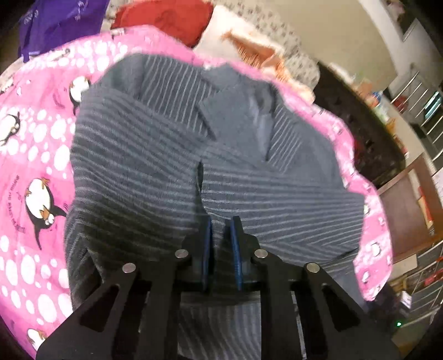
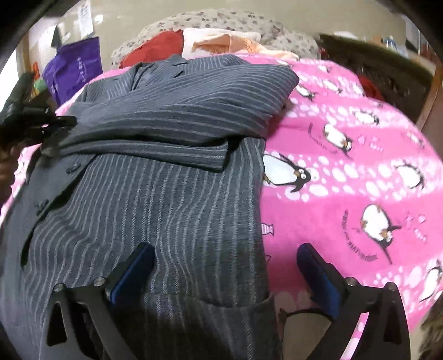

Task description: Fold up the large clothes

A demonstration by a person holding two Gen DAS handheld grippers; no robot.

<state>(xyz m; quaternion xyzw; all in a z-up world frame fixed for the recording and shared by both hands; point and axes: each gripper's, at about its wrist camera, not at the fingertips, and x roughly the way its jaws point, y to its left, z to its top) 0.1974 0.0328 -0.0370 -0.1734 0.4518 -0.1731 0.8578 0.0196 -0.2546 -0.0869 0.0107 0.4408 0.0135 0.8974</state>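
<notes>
So there's this grey pinstriped jacket (image 2: 155, 193) laid on a pink penguin blanket (image 2: 360, 171), one sleeve folded across its front, lapels and buttons showing. The left gripper (image 1: 221, 235) is clenched on a pinch of the jacket's cloth. The right gripper (image 2: 225, 265) hangs released, jaws wide over the jacket's edge. Behind: a purple bag (image 2: 74, 66), red cloth (image 2: 155, 47), flowered bedding (image 2: 221, 19).

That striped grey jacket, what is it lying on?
The striped grey jacket lies on a pink penguin blanket, which shows all around it. What is beneath the blanket is covered.
</notes>
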